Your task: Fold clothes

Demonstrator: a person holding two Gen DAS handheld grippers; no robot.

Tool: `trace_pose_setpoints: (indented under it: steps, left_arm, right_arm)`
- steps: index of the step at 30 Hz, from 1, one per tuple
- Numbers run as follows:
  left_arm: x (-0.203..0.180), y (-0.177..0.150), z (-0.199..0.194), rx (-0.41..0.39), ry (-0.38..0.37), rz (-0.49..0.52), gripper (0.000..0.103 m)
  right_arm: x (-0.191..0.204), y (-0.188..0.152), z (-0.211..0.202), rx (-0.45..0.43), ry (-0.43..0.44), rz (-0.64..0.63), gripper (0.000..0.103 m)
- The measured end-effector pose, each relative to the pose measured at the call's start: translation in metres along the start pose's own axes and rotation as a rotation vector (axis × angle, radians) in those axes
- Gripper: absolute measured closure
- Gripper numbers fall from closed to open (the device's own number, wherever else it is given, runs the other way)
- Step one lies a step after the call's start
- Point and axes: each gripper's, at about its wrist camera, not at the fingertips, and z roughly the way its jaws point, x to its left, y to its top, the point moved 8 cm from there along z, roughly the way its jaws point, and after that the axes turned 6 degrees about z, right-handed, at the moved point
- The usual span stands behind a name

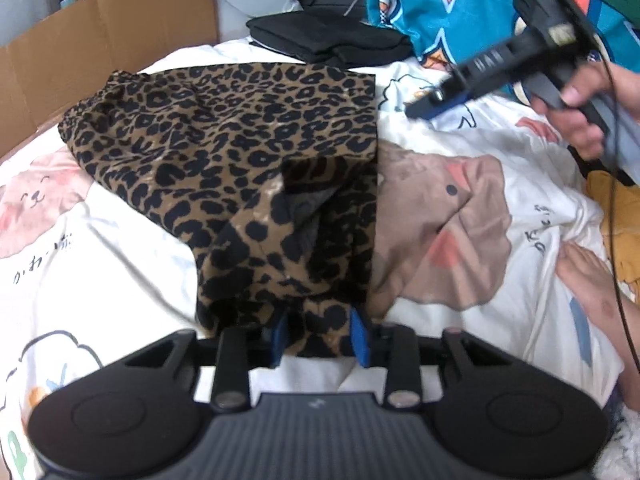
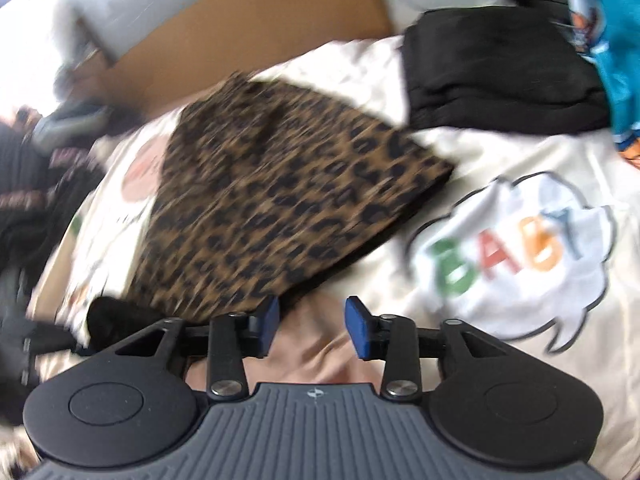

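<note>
Across the bed's (image 1: 120,240) middle lies the leopard garment (image 1: 240,140), partly folded; folded black clothes (image 1: 328,38) sit at its far edge. Left gripper (image 1: 320,334) clamps the garment's near hem. Right gripper (image 2: 312,326) hangs apart, empty.

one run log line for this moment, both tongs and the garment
left tongs: shut on leopard-print garment near edge | right tongs: open, empty, off garment | garment: partly folded on bedsheet

Each gripper, the left gripper (image 1: 322,334) and the right gripper (image 2: 312,324), has a ribbed grey body, two round black discs, black link arms with silver screws, and blue fingers (image 2: 357,328). A thin black cable (image 1: 614,184) trails from the right one's handle.
</note>
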Motion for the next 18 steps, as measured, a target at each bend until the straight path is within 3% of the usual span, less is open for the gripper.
trace_pose_setpoints:
  steps: [4, 11, 18]
  left_arm:
    - [0.001, -0.002, -0.001, 0.009, -0.011, -0.018, 0.081]
    - [0.003, -0.001, 0.001, 0.019, -0.015, -0.042, 0.079]
    - [-0.003, 0.005, 0.009, 0.03, -0.015, -0.036, 0.08]
  right_arm:
    - [-0.029, 0.026, 0.005, -0.035, -0.019, 0.113, 0.057]
    - [-0.079, 0.056, 0.022, -0.087, -0.053, 0.301, 0.057]
    - [-0.097, 0.08, 0.047, -0.065, 0.035, 0.4, 0.057]
